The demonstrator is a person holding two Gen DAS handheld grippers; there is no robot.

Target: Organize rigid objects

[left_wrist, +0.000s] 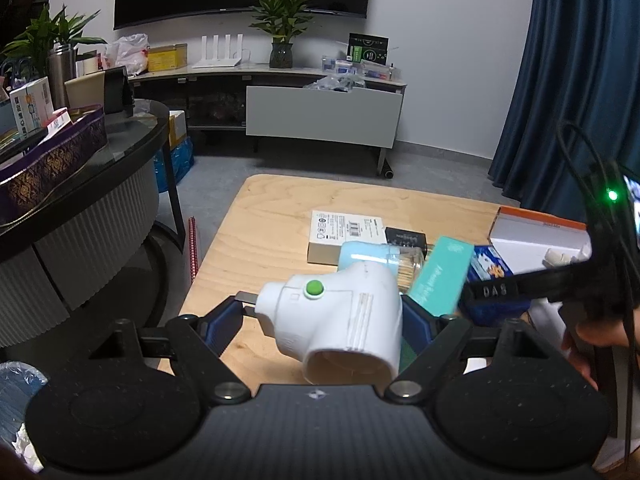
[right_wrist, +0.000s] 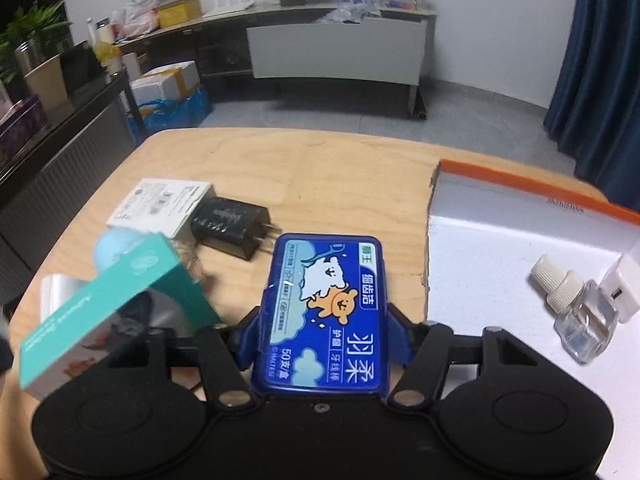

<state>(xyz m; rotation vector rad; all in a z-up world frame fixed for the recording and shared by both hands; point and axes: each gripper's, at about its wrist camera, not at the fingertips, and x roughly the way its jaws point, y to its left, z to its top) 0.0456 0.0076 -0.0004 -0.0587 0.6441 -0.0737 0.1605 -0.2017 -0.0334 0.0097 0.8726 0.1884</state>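
Note:
My left gripper (left_wrist: 320, 312) is shut on a white plug-in device with a green button (left_wrist: 340, 320) and holds it above the wooden table (left_wrist: 260, 248). My right gripper (right_wrist: 324, 328) is shut on a blue floss-pick box (right_wrist: 326, 312) above the table, just left of a white tray with an orange rim (right_wrist: 500, 240). In the tray lie a small clear bottle with a beige cap (right_wrist: 572, 308) and a white adapter (right_wrist: 622, 288). A teal box (right_wrist: 104, 312) leans at the left. A black charger (right_wrist: 232, 226) and a white box (right_wrist: 160, 204) lie on the table.
A light-blue capped jar (left_wrist: 376, 258) lies behind the teal box (left_wrist: 440, 276). A dark round side table with boxes (left_wrist: 80, 160) stands at the left. A TV cabinet (left_wrist: 320, 112) stands at the far wall. A blue curtain (left_wrist: 560, 80) hangs at the right.

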